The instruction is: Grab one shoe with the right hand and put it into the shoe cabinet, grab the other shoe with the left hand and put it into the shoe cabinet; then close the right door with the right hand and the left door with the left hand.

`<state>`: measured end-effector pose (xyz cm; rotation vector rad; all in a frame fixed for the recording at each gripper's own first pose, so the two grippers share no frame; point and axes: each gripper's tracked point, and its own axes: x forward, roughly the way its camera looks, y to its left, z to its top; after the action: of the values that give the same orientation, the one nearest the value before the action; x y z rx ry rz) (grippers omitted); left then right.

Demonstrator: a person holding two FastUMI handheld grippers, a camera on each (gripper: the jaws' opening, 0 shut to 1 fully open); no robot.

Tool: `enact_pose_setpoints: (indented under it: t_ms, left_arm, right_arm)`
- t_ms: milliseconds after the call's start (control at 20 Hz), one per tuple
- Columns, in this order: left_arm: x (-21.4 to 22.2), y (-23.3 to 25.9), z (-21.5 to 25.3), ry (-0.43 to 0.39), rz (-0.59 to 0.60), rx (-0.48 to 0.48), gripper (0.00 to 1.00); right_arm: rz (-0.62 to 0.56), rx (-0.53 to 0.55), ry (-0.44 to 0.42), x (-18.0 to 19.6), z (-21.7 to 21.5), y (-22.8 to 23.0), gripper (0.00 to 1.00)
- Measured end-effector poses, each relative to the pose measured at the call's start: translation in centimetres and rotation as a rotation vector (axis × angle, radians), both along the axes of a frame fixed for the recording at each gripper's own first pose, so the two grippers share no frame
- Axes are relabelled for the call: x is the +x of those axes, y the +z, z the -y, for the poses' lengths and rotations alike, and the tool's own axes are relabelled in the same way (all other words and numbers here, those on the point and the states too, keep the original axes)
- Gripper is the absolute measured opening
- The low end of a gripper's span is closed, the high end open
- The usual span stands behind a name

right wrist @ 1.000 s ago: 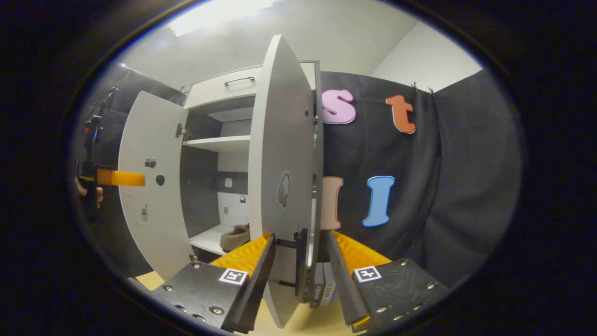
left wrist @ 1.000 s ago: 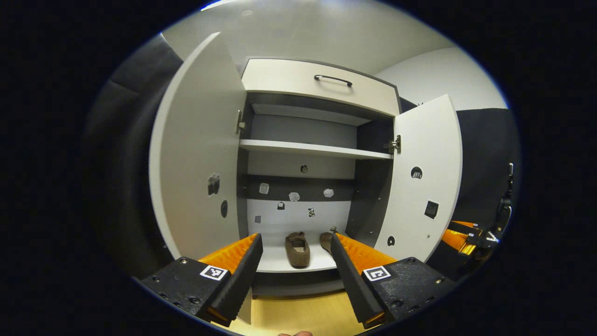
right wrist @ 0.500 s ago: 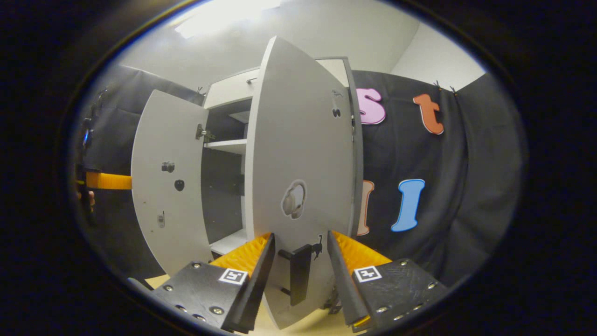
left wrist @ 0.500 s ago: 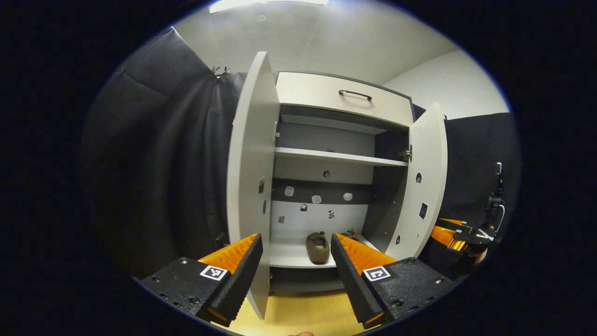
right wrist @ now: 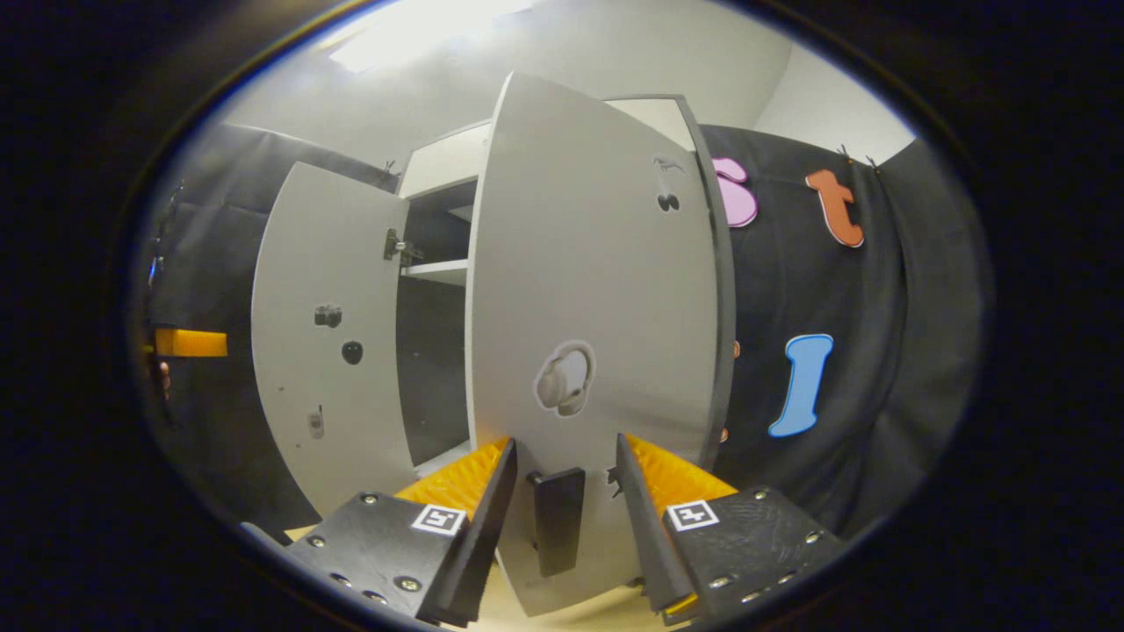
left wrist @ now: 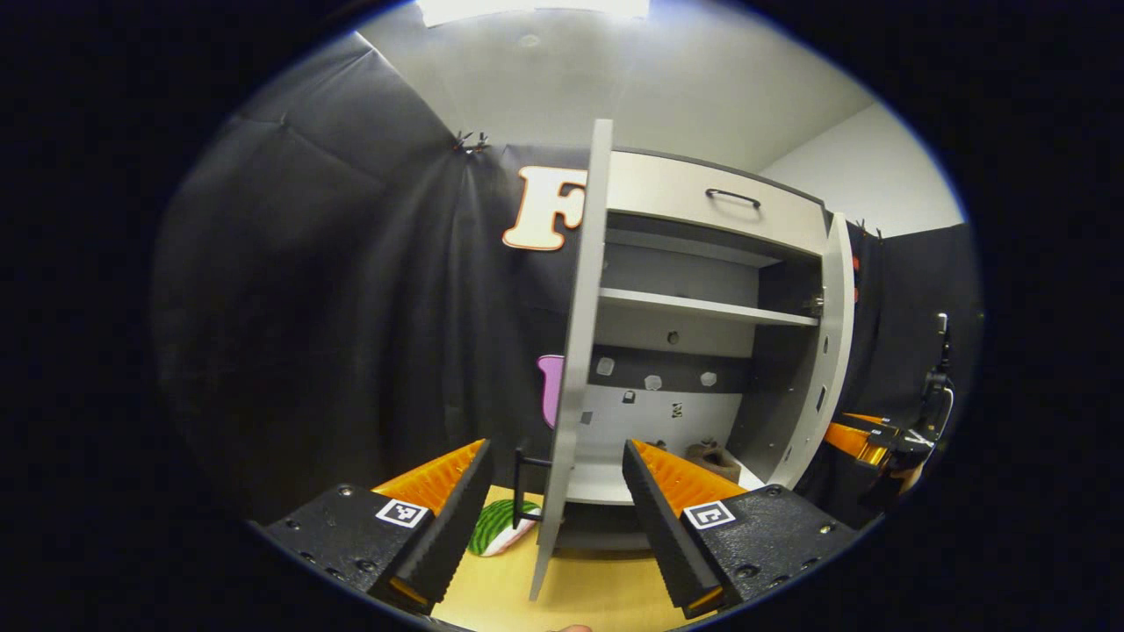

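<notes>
The right hand-held gripper (right wrist: 562, 474) stands wide, its fingers either side of the right door's (right wrist: 597, 290) dark handle (right wrist: 558, 518) without pressing it. The left hand-held gripper (left wrist: 553, 483), also wide, faces the left door's (left wrist: 575, 351) edge; a shoe (left wrist: 711, 458) lies inside the shoe cabinet (left wrist: 702, 189) beyond.

Shoe (left wrist: 709, 457) on shelf (left wrist: 597, 483) (lowest).

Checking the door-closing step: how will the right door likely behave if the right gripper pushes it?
The right door looks like a flat rigid panel, so probably stiff. Its hinge suggests it swings rather than slides. The handle sits between the right gripper fingers.
</notes>
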<state>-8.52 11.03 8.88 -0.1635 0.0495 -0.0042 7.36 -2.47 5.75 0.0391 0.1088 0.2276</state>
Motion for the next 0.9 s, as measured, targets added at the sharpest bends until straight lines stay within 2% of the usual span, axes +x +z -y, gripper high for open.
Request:
enact_pose_setpoints:
  t_ms: [300,400,450,500,600,650,700,750,850,900]
  left_arm:
    - [2.2,-2.7,-3.4,0.036,-0.047,0.009,0.9]
    - [3.4,-3.6,-3.7,0.023,-0.065,0.0,0.9]
    - [3.8,-4.0,-4.0,0.014,-0.072,-0.003,0.9]
    - [4.1,-4.3,-4.1,0.004,-0.079,-0.006,0.85]
    - [4.7,-4.8,-3.8,-0.021,-0.085,-0.009,0.85]
    - [5.0,-4.9,-3.5,-0.039,-0.088,-0.014,0.9]
    - [5.3,-5.0,-3.3,-0.055,-0.089,-0.021,0.9]
    - [5.3,-5.1,-3.5,-0.06,-0.088,-0.019,0.86]
    - [5.4,-5.3,-3.3,-0.08,-0.088,-0.016,0.85]
    - [5.4,-5.2,-3.1,-0.091,-0.083,-0.02,0.9]
  right_arm:
    - [0.002,0.008,-0.024,0.2,-1.0,0.2,0.69]
    - [0.004,0.01,-0.037,0.2,-1.3,0.2,0.69]
    - [0.004,0.01,-0.044,0.3,-1.4,0.2,0.65]
    - [0.003,0.008,-0.051,0.4,-1.5,0.1,0.69]
    - [-0.001,0.0,-0.066,0.4,-1.6,-0.1,0.69]
    - [-0.003,0.0,-0.072,0.4,-1.6,-0.2,0.69]
    - [-0.005,0.002,-0.077,0.5,-1.7,-0.3,0.65]
    - [-0.005,0.003,-0.081,0.5,-1.9,-0.4,0.69]
    - [-0.006,0.0,-0.086,0.7,-2.1,-0.5,0.69]
    - [-0.006,0.0,-0.087,0.8,-2.3,-0.5,0.69]
